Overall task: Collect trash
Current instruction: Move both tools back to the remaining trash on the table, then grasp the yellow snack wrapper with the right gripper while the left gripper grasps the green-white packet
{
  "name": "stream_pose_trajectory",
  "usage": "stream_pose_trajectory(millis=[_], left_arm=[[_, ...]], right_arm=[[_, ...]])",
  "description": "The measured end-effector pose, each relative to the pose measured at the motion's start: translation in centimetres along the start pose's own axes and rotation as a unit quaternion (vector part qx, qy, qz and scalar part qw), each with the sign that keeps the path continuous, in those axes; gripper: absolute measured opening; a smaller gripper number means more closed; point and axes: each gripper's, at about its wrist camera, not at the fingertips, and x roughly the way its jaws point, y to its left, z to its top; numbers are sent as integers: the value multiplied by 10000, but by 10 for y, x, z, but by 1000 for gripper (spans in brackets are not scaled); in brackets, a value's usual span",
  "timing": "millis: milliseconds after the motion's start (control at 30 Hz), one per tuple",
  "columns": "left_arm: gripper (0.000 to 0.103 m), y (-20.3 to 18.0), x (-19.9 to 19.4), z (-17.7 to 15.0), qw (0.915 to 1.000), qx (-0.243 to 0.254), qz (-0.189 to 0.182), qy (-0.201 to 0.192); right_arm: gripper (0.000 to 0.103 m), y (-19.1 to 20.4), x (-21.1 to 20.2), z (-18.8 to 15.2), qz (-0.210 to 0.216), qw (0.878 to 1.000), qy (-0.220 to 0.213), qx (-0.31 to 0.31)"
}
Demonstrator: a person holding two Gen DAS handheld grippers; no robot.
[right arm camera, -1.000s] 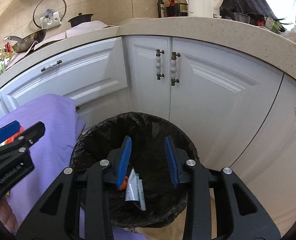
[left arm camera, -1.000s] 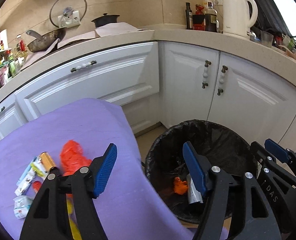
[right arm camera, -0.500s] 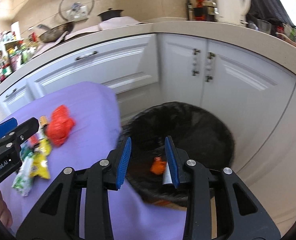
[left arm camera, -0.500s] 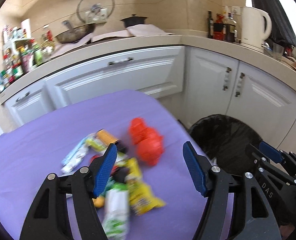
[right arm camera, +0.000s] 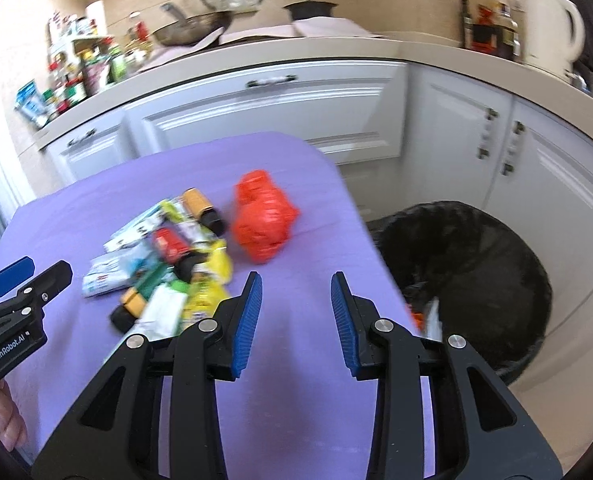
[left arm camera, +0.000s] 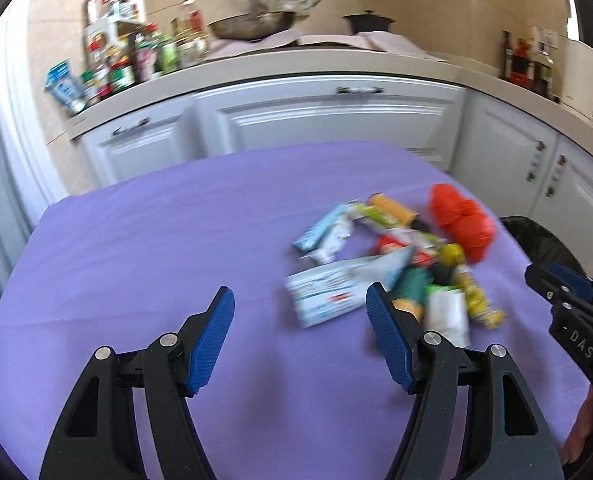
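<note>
Reaching for more trash, both grippers, left point(left arm camera: 300, 336) and right point(right arm camera: 296, 312), jaws spread and empty, must next close on the wrappers point(left arm camera: 376, 272) at one o'clock.

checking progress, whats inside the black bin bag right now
In the right wrist view the bin bag shows an orange scrap and a pale wrapper near its table-side rim. The right gripper's finger and the rim hide the rest.

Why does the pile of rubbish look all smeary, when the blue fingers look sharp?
Left wrist view: the pile of colourful wrappers is motion-blurred, the blue-padded fingers crisp. Right wrist view: the crumpled orange plastic bag smears likewise, and fisheye bends the white cabinets.
</note>
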Motion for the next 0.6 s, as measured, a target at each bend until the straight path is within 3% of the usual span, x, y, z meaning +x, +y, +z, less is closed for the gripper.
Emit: stream_pose_trajectory(millis=[267,600], left_arm=[[67,44,5,-11,9988,-352,306,123],[67,55,11,-19,9982,-486,242,244]], right_arm=[[35,37,14,1,144,9992,176,-325],[36,47,34,2,76,9978,499,-427]])
